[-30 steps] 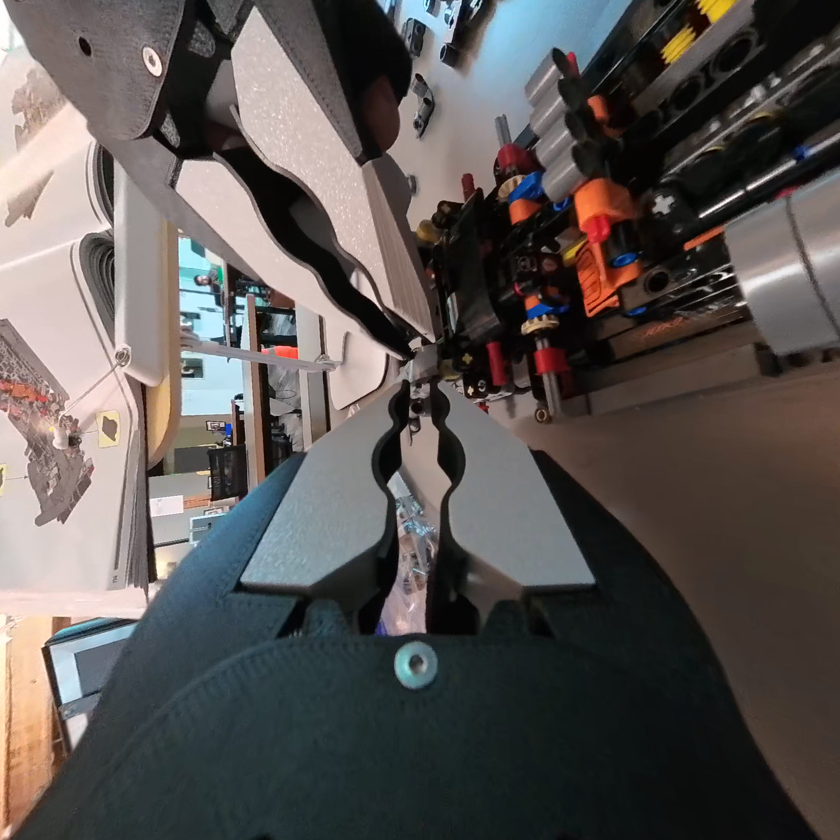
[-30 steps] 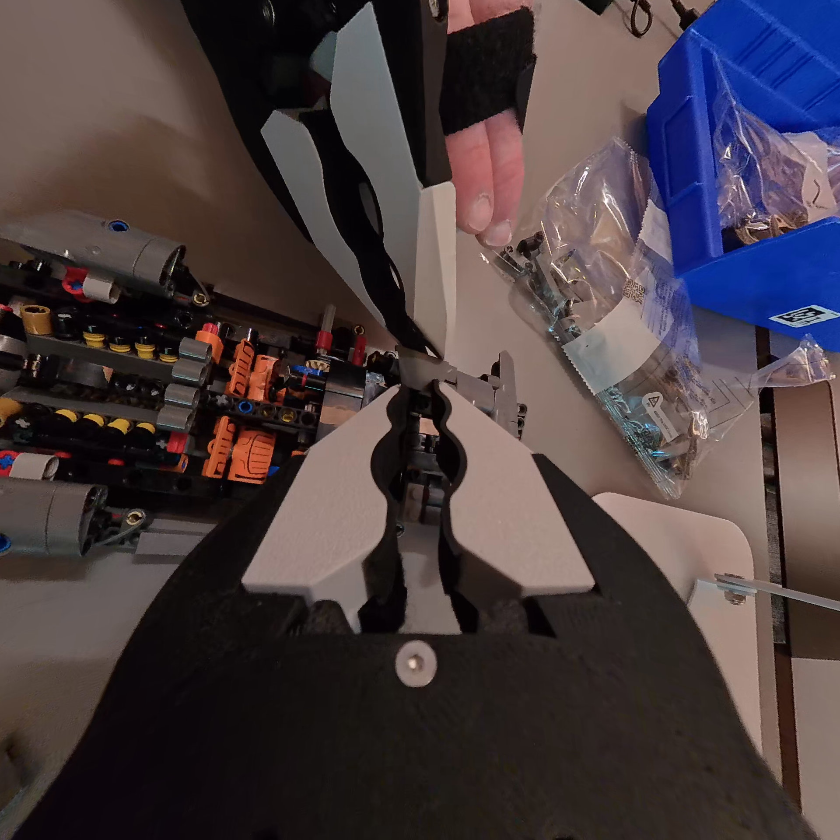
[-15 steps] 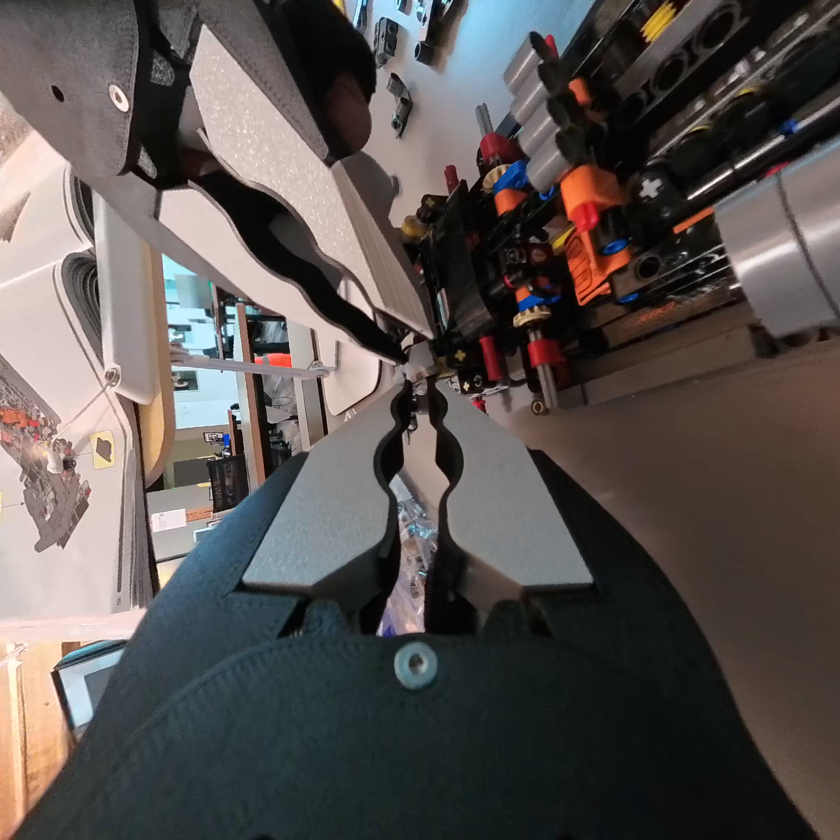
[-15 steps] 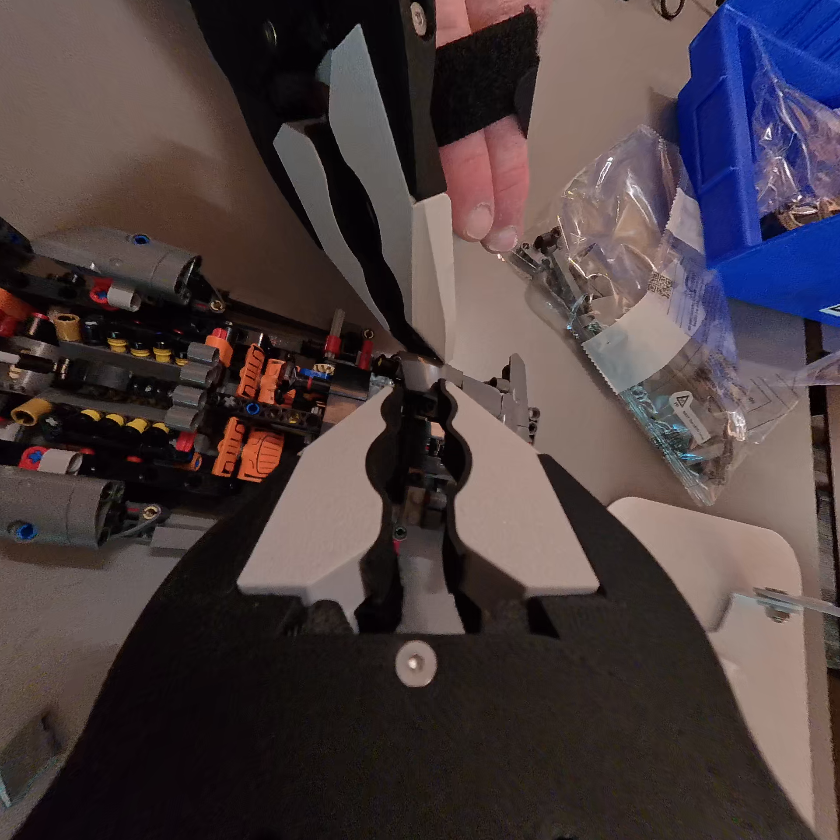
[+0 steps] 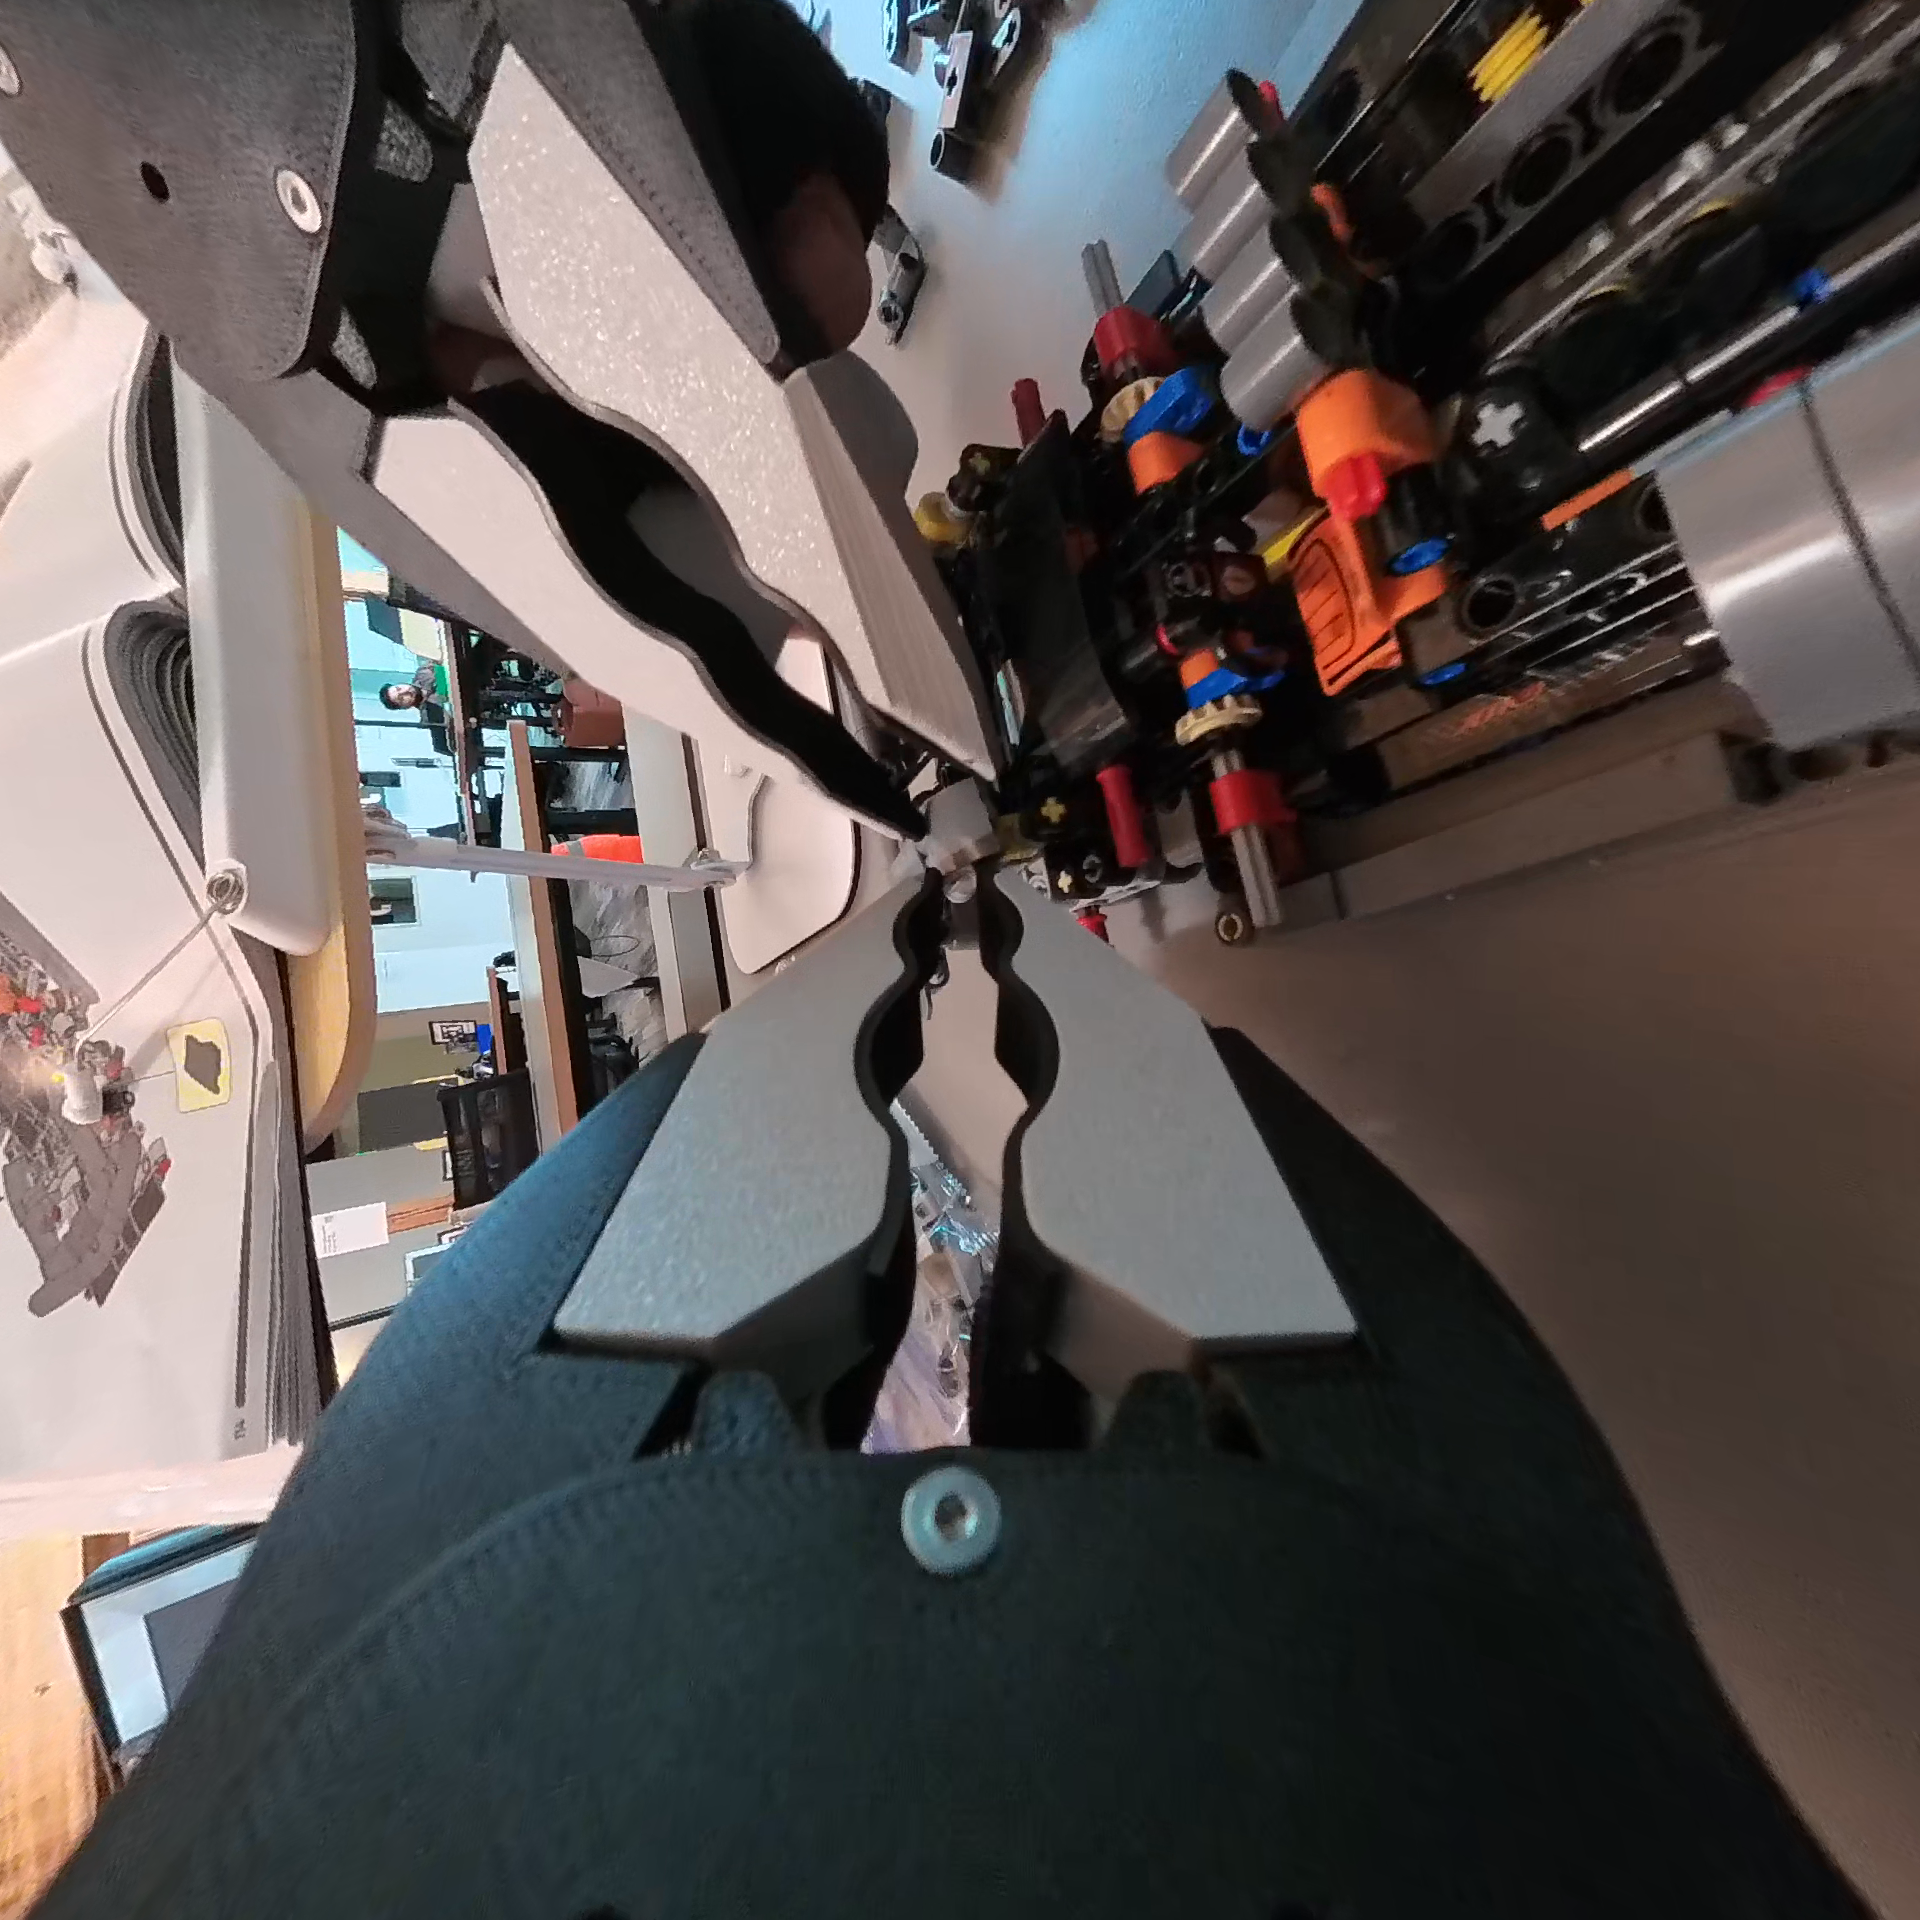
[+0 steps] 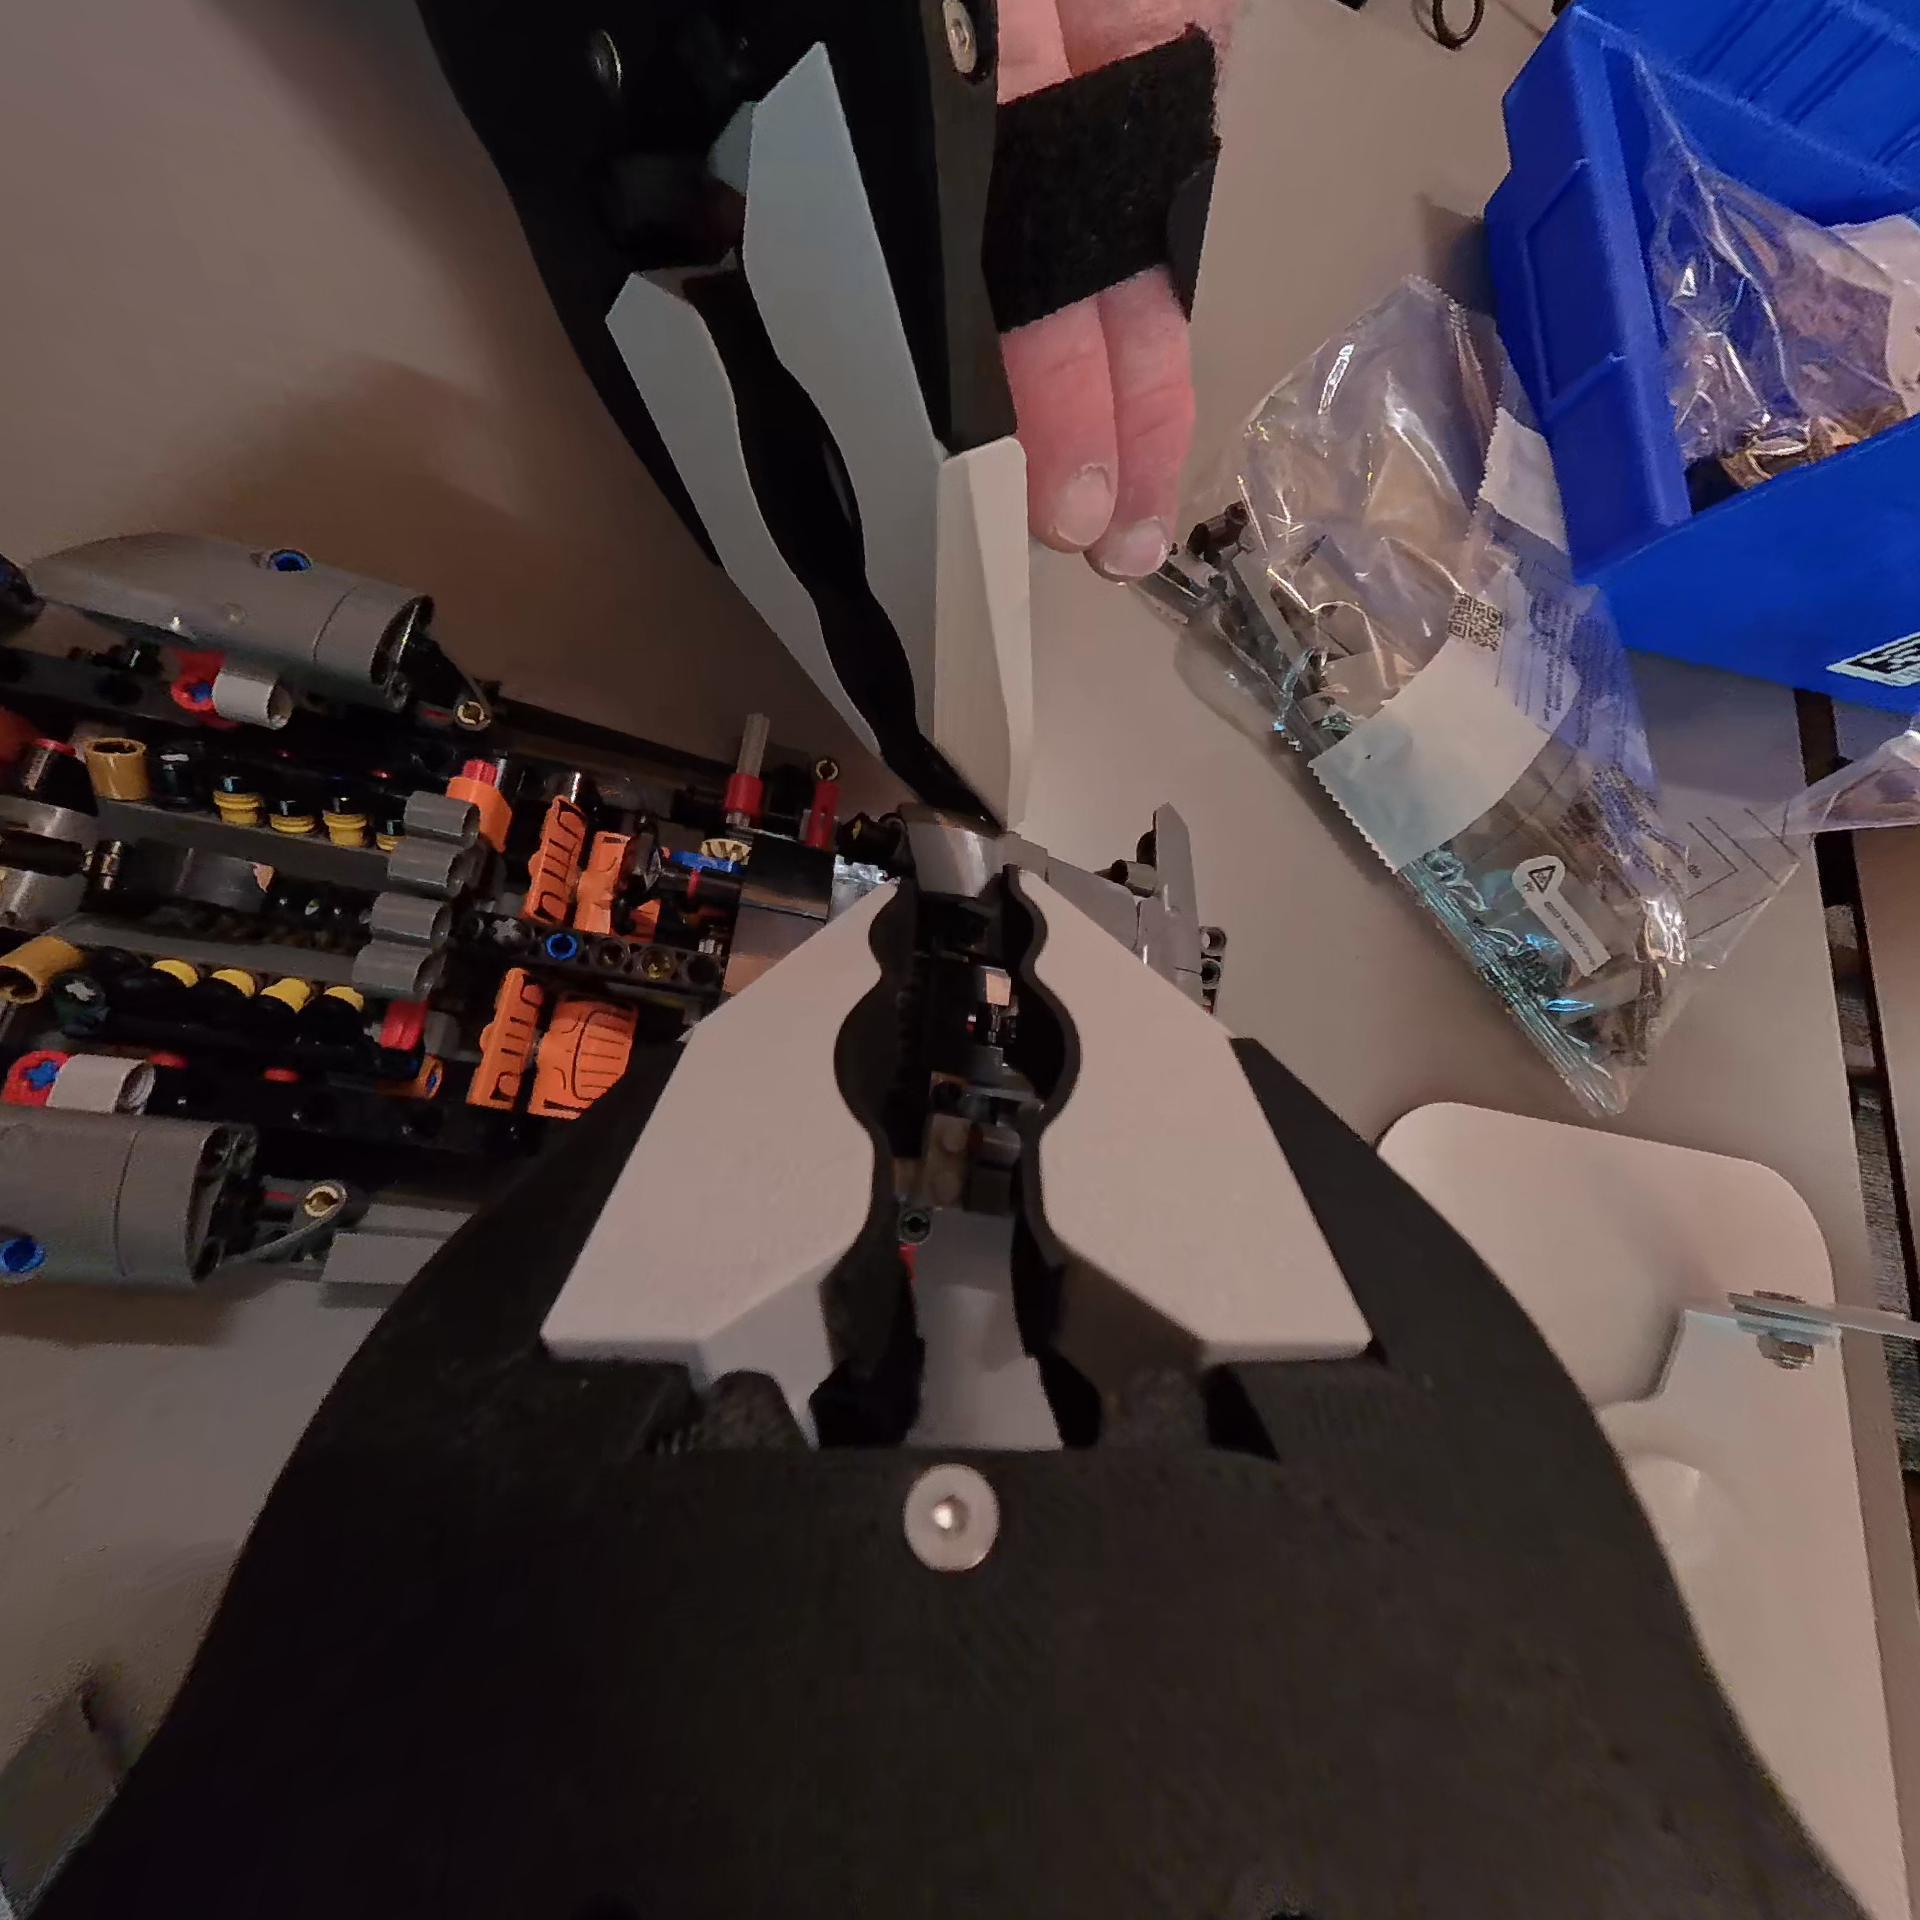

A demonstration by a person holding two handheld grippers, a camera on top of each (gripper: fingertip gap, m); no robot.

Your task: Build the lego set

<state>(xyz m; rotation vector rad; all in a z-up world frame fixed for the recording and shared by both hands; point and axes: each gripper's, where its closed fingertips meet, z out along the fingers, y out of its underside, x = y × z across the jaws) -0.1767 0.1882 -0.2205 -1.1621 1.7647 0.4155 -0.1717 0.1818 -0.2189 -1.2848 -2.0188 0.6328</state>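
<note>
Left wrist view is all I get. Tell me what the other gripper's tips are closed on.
Observer: The right gripper has a grey cylindrical piece between its fingertips, which close against its sides.
Operator: Report what is attached to that piece on the side I cannot see.
Observer: A grey angled bracket with pin holes along its edge extends from it to the right, over the table and toward a clear bag of small parts.
</note>
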